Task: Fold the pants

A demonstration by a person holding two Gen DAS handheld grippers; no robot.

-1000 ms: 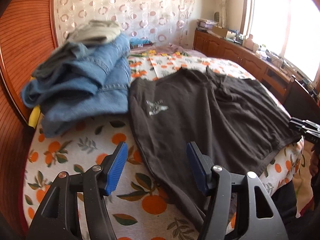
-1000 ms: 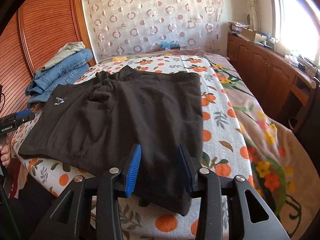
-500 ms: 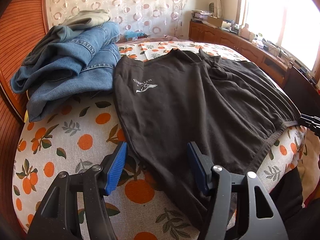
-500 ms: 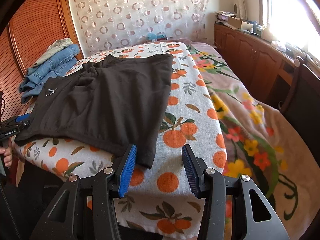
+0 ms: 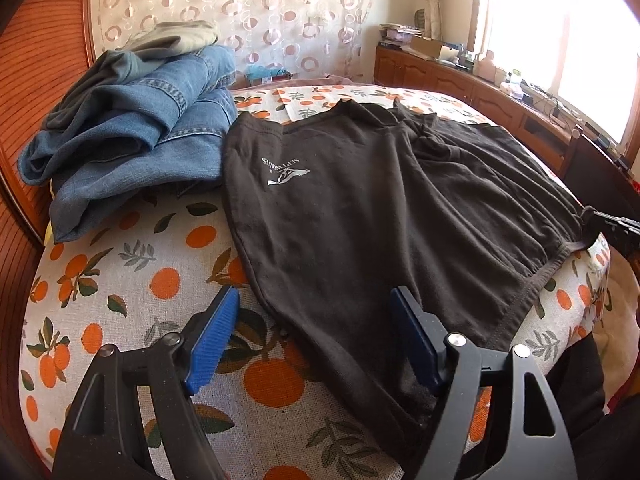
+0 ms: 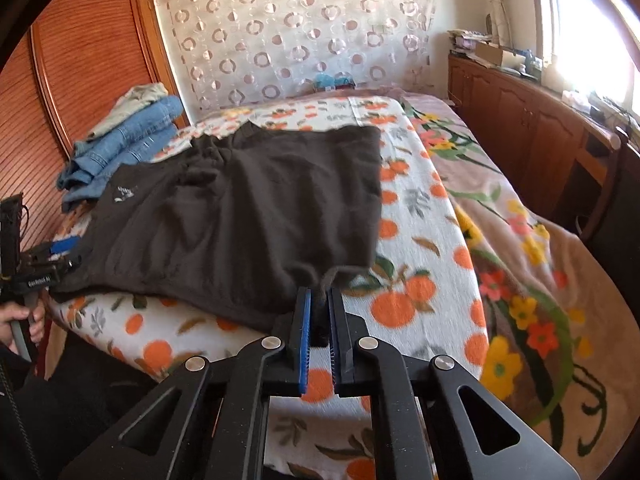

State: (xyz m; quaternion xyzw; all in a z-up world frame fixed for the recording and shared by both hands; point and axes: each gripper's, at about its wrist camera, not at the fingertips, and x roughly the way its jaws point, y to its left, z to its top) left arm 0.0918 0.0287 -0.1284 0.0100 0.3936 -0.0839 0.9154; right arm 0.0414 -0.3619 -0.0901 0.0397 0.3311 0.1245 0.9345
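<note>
Dark brown, nearly black, the pants (image 5: 360, 216) lie spread flat on a bed (image 5: 132, 280) covered by an orange-fruit print sheet, with a small white logo (image 5: 285, 171) showing on the left leg in the left wrist view. Left gripper (image 5: 316, 340) hovers low over the near left corner of the garment, its blue-padded jaws wide apart: one finger stands over the bare sheet, the other over the dark cloth, and the fabric edge runs between them without being pinched. Right gripper (image 6: 319, 320) has its jaws drawn close together on a small tuft of cloth at the near right corner of the pants (the pinched bit looks slightly blurred, so how much fabric sits inside is hard to say), and that corner is pulled up off the sheet toward the pads. A pile of folded jeans (image 5: 132, 136) with a pale garment on top lies at the far left of the bed, just beside the left leg of the pants. A floral blanket (image 6: 540, 264) covers the right side of the bed, and a wooden cabinet (image 6: 532, 136) runs along the wall beneath the window.
</note>
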